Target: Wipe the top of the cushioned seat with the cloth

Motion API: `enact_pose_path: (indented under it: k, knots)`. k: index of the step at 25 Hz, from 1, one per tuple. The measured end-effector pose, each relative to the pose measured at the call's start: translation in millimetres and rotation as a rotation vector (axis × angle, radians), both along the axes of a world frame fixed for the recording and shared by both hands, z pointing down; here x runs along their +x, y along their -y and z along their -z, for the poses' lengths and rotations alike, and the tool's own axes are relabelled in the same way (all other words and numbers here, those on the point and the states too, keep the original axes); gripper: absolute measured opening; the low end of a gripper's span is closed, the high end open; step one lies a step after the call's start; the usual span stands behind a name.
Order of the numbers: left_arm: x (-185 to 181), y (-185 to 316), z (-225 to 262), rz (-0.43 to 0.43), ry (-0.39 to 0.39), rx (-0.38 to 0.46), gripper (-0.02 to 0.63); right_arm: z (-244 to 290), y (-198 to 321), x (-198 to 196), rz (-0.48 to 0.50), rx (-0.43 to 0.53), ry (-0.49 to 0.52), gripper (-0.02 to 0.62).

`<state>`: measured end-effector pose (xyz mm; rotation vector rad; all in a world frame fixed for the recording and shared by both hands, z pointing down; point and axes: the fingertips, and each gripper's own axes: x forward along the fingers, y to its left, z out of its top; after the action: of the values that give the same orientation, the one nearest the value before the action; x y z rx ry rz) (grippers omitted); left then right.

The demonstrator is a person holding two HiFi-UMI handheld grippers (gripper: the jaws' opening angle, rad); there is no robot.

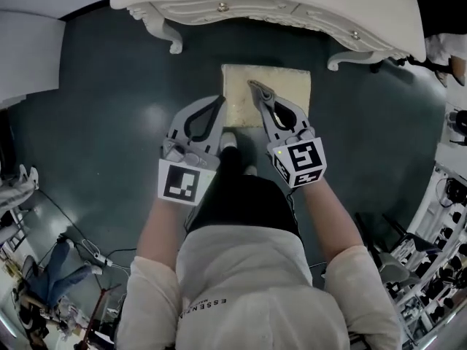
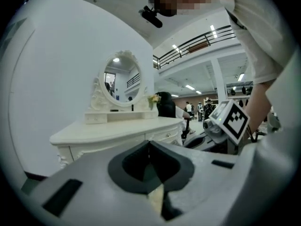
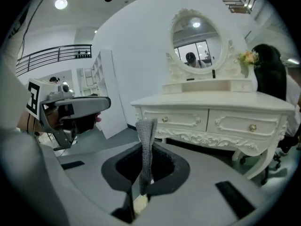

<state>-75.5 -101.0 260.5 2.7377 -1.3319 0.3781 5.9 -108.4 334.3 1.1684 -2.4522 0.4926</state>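
The cream cushioned seat (image 1: pixel 281 86) stands on the dark floor in front of the white dressing table (image 1: pixel 277 6). My right gripper (image 1: pixel 257 87) hovers over the seat's near left part, shut on a small grey cloth (image 3: pixel 146 138) that sticks up in a narrow fold between its jaws. Just left of it my left gripper (image 1: pixel 220 100) is shut with nothing in it, over the seat's near left corner. In the left gripper view its jaws (image 2: pixel 149 146) meet in a line, and the right gripper's marker cube (image 2: pixel 233 118) shows beside them. A sliver of cushion (image 3: pixel 139 204) shows below the right jaws.
The dressing table carries an oval mirror (image 3: pixel 196 34) and has drawers (image 3: pixel 247 126) and curved legs (image 1: pixel 169 39) close behind the seat. Chairs and equipment crowd the right edge (image 1: pixel 438 224); cables and gear lie at the lower left (image 1: pixel 58 268). Dark floor (image 1: pixel 109 122) surrounds the seat.
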Motion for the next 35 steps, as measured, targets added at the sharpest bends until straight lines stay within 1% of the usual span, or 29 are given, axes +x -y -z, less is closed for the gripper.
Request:
enact_pose_path:
  k: [4,7,9,13,15,17,21,24,28,32,35]
  knots:
    - [-17.5,23.0,-48.9,-0.001,0.015,-0.03,0.002,-76.0,28.2,-14.4,-0.003,-0.123,-0.033,0.031]
    - [-27.3,32.1,-81.6,0.008,-0.007,-0.078,0.002,-127.7,43.1,-20.1,-0.013,-0.217,-0.044,0.031]
    - [-31.4,38.6,-100.7,0.021,-0.011,-0.092,0.002,-158.8,51.1,-25.3,-0.004,-0.276,-0.035,0.031]
    - [-35.3,47.7,-137.1,0.059,0.004,-0.097,0.002,-218.6,60.0,-36.7,0.026,-0.366,-0.04,0.031]
    - [-37.9,49.7,-158.3,0.089,0.021,-0.111,0.002,-245.0,62.2,-42.9,0.032,-0.41,-0.046,0.031]
    - [-36.7,49.1,-177.8,0.121,0.02,-0.127,0.002,-265.5,63.5,-49.0,0.042,-0.446,-0.034,0.031]
    - [-27.9,46.8,-203.7,0.148,-0.027,-0.144,0.002,-294.3,71.4,-58.7,0.062,-0.464,-0.022,0.03]
    - [-26.4,47.0,-217.9,0.168,-0.056,-0.166,0.002,-314.8,77.6,-62.7,0.062,-0.476,-0.034,0.031]
    - [-21.3,48.8,-221.9,0.17,-0.049,-0.156,0.002,-330.1,80.4,-59.1,0.069,-0.473,-0.061,0.031]
    - [-10.8,56.3,-224.5,0.144,-0.014,-0.13,0.002,-333.0,83.8,-55.3,0.101,-0.476,-0.085,0.031]
    - [-4.6,60.4,-223.9,0.143,-0.023,-0.123,0.002,-334.1,83.2,-51.3,0.119,-0.488,-0.099,0.031]
